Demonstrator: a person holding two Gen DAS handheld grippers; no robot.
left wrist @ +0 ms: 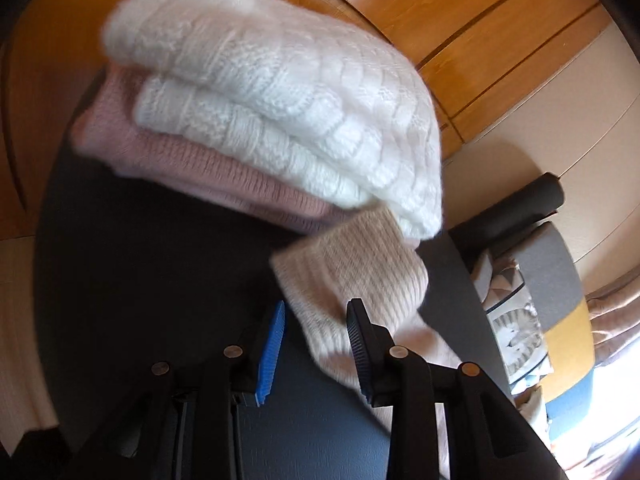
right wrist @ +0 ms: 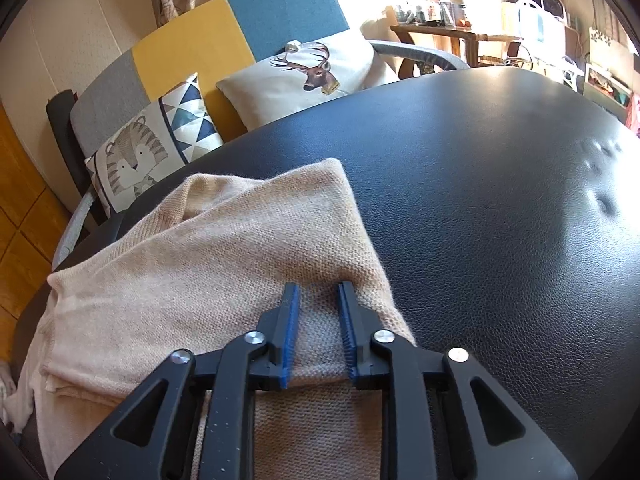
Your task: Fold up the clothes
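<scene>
While angled downward, right gripper (right wrist: 318, 292) straddles beige sweater (right wrist: 192, 256).

Motion-blurred white sweater (left wrist: 280, 92); beige sweater (right wrist: 208, 264) cut off by the frame's lower-left edge.

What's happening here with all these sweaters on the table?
A person with a gripper in each hand is folding knitwear on a black table. The right gripper rests open over a peach sweater. The left gripper, open, has a ribbed cuff between its fingers, near a stack of white sweater on pink sweater.
</scene>
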